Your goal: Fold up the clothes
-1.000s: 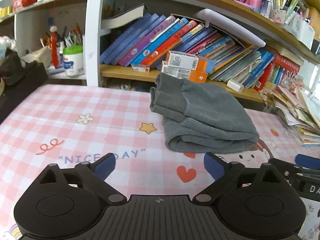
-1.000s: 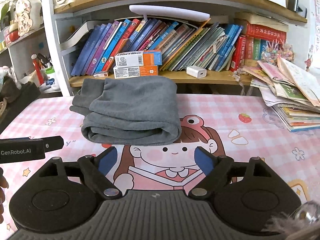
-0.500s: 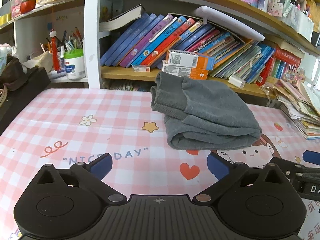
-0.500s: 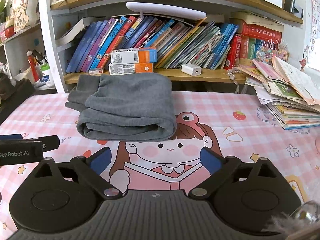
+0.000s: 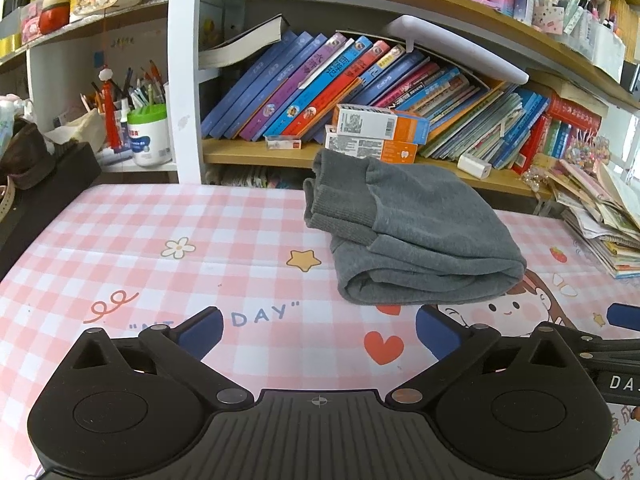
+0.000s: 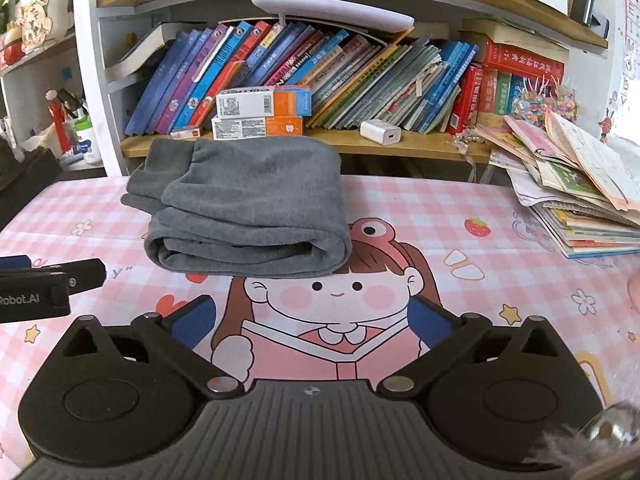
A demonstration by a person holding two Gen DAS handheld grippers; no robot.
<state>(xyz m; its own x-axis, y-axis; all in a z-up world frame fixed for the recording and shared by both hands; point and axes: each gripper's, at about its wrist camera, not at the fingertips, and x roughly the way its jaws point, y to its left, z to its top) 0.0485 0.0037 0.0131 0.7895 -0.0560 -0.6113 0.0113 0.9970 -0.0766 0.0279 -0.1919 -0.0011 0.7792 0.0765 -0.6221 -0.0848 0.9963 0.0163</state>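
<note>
A grey knit garment (image 5: 404, 232) lies folded in a compact bundle on the pink checked tablecloth (image 5: 160, 248), near the far edge by the bookshelf. It also shows in the right wrist view (image 6: 248, 212). My left gripper (image 5: 318, 330) is open and empty, held back from the bundle, to its near left. My right gripper (image 6: 312, 320) is open and empty, in front of the bundle over the cartoon girl print. The left gripper's body shows at the left edge of the right wrist view (image 6: 36, 292).
A bookshelf (image 6: 320, 140) with leaning books and two orange and white boxes (image 6: 260, 114) stands right behind the table. A stack of magazines (image 6: 572, 200) lies at the right. A pen holder (image 5: 148, 132) and dark bag (image 5: 28, 160) stand at left.
Both grippers have drawn back a little from the folded garment and risen slightly. The garment has not moved. Both grippers stay open.
</note>
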